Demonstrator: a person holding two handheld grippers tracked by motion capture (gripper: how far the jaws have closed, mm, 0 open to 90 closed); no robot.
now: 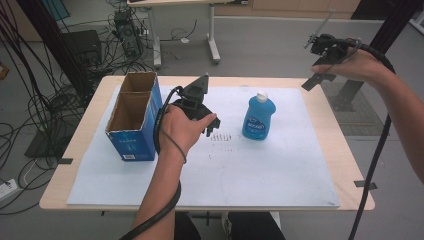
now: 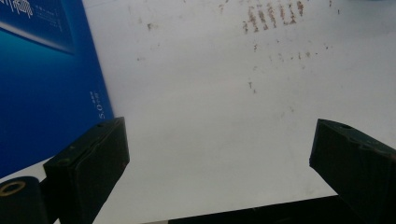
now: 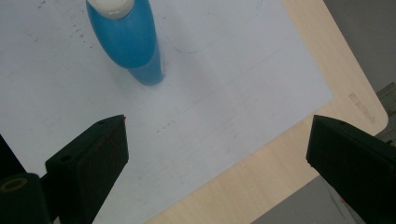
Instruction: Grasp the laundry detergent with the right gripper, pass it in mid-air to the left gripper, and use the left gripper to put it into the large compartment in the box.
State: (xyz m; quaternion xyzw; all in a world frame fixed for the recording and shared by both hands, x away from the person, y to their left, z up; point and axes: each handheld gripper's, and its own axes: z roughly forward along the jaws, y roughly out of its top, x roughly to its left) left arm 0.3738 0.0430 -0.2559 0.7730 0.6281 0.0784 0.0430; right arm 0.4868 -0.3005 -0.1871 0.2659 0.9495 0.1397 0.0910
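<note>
A blue dish-soap bottle (image 1: 259, 118) with a white cap stands upright on the white mat (image 1: 210, 170), right of centre. An open-topped blue cardboard box (image 1: 133, 118) stands at the mat's left. My left gripper (image 1: 214, 129) hovers low between box and bottle, jaws open over bare mat with brown marks (image 2: 273, 16). In the left gripper view it (image 2: 219, 128) holds nothing, and the box wall (image 2: 44, 84) is at the left. My right gripper (image 1: 320, 62) is raised above the table's far right corner. In the right gripper view it (image 3: 218, 122) is open and empty, well apart from the bottle (image 3: 127, 39).
The wooden table edge (image 3: 261, 168) runs beyond the mat on the right. Black tape marks (image 1: 365, 184) sit on the table's edges. Behind the table are a desk's legs (image 1: 214, 40), cables and a computer case (image 1: 82, 47) on the floor.
</note>
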